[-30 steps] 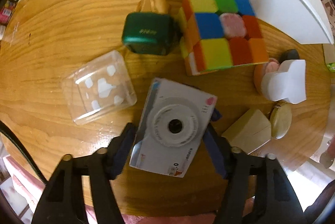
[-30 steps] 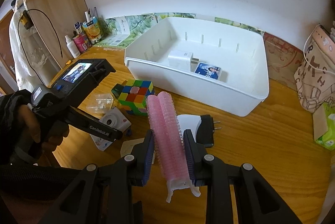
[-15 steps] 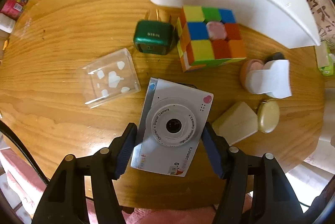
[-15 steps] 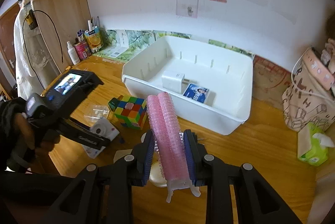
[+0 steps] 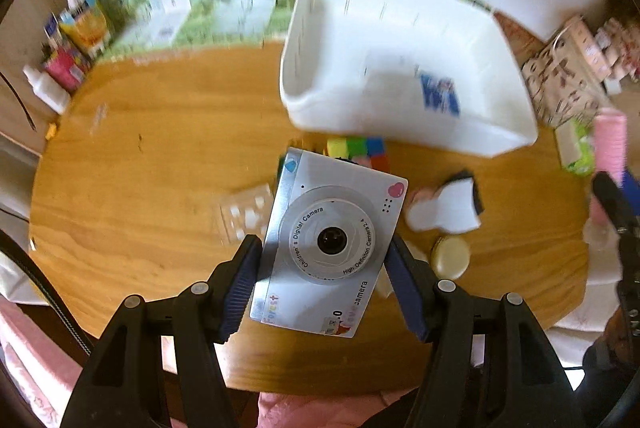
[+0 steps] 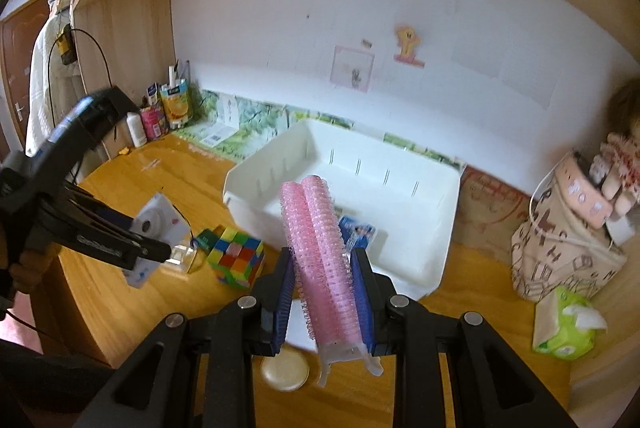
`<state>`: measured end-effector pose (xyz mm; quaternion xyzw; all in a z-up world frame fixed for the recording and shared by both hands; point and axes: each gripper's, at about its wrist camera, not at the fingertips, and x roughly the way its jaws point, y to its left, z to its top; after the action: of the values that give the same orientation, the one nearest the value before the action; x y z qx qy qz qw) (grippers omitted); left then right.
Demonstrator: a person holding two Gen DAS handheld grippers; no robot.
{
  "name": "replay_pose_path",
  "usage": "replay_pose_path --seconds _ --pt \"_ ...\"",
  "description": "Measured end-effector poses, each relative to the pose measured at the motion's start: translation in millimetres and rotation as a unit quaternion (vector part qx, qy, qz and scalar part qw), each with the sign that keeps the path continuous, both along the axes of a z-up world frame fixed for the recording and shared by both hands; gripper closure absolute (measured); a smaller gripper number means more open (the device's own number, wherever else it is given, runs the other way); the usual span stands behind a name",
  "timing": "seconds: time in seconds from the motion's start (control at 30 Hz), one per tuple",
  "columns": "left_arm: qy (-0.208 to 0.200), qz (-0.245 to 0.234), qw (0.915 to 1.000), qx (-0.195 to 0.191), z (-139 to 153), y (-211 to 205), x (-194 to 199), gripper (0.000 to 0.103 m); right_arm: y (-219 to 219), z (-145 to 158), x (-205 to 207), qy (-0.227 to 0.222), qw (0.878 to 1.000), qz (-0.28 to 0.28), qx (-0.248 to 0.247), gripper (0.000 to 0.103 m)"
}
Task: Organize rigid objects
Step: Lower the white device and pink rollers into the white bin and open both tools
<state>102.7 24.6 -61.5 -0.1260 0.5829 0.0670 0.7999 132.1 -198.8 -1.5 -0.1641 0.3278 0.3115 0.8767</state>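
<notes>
My left gripper (image 5: 326, 272) is shut on a small silver children's digital camera (image 5: 332, 240), held in the air above the wooden table (image 5: 160, 156). The same camera (image 6: 158, 224) shows in the right wrist view, clamped by the left gripper (image 6: 160, 248). My right gripper (image 6: 324, 288) is shut on a pink hair roller clip (image 6: 316, 252), also lifted off the table. A white plastic bin (image 6: 420, 260) stands behind, with a blue card (image 6: 360, 232) inside. A coloured puzzle cube (image 6: 238, 256) lies in front of the bin.
On the table lie a clear plastic box (image 5: 244, 212), a white plug adapter (image 5: 444, 208) and a round cream compact (image 5: 452, 256). Bottles and cartons (image 6: 160, 112) line the back left. A patterned bag (image 6: 560, 252) and green tissue pack (image 6: 564, 324) sit at the right.
The left gripper has risen and tilted up with the camera, bringing the bin and wall into view. The right gripper has lifted the pink roller clip higher too.
</notes>
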Motion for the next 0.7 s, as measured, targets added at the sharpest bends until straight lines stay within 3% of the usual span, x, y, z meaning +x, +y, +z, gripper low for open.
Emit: replay_pose_path --seconds 0.37,0.7 --pt "-0.085 0.004 0.9964 0.008 27.4 12.0 26.9 0.037 18.1 4.2 27.9 -0.05 0.999 -0.005 0.012 0.075" --pt "-0.174 0.011 0.9846 -0.009 29.8 17.5 61.6 0.037 27.7 -20.4 59.8 -0.086 0.996 0.015 0.031 0.075"
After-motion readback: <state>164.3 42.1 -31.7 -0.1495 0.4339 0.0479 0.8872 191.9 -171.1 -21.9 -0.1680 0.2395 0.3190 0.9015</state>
